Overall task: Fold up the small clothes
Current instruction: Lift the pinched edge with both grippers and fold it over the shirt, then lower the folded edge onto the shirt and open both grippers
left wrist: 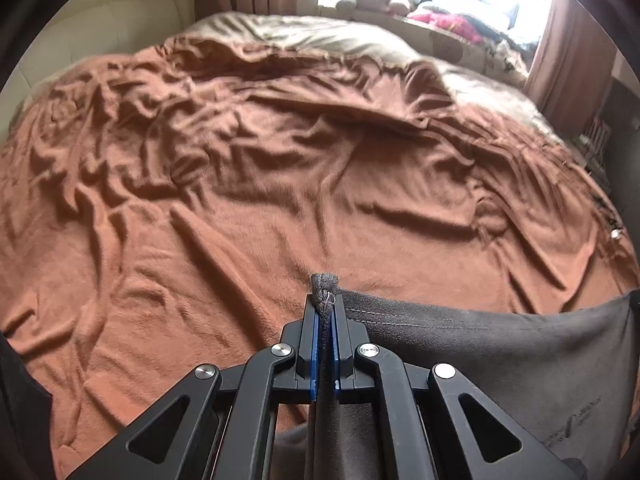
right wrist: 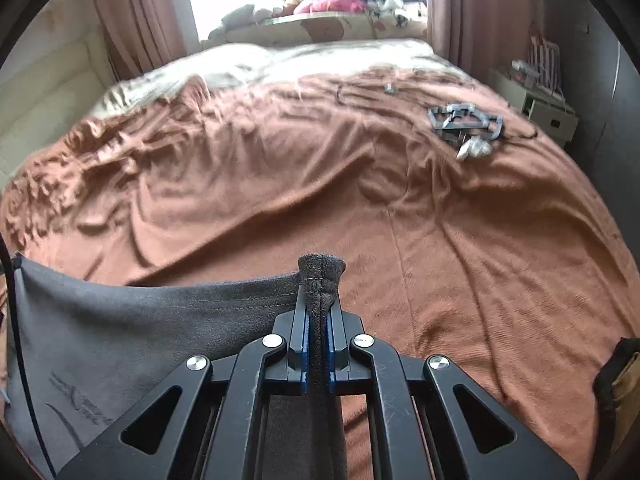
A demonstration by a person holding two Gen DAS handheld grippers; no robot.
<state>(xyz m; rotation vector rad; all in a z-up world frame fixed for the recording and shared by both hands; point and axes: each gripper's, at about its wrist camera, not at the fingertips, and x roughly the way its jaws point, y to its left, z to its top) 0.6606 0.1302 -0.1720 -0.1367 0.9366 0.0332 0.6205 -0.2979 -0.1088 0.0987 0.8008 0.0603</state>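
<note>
ahead of both my claws spreads the bed, covered by a rumpled rust-brown blanket (left wrist: 240, 184), with a paler cover showing past its far edge toward the window; well ahead and to the right of my right claw a dark framed gadget (right wrist: 466, 120) lies on the blanket, too blurred for me to name; nothing else of the task's kind lies in front of me that i can make out.

between my claws hangs the dark grey garment (left wrist: 500, 344), its stitched top hem stretched in a shallow sag from one claw to the other, the cloth falling away below and toward me; from the left view it runs off to the right of the claw, from the right view off to the left, a faint printed mark showing low on it.

my left claw (left wrist: 325, 300) is pinched nearly fully closed on one top corner, a nub of bunched fabric poking out beyond the tips; my right claw (right wrist: 321, 292) is clamped just the same on the other corner.

as i judge it, the folding proper has barely begun; the garment is lifted and spread by its corners, not yet laid on the blanket, with no crease visible; what's left is laying it flat, then folding it over and tidying.
</note>
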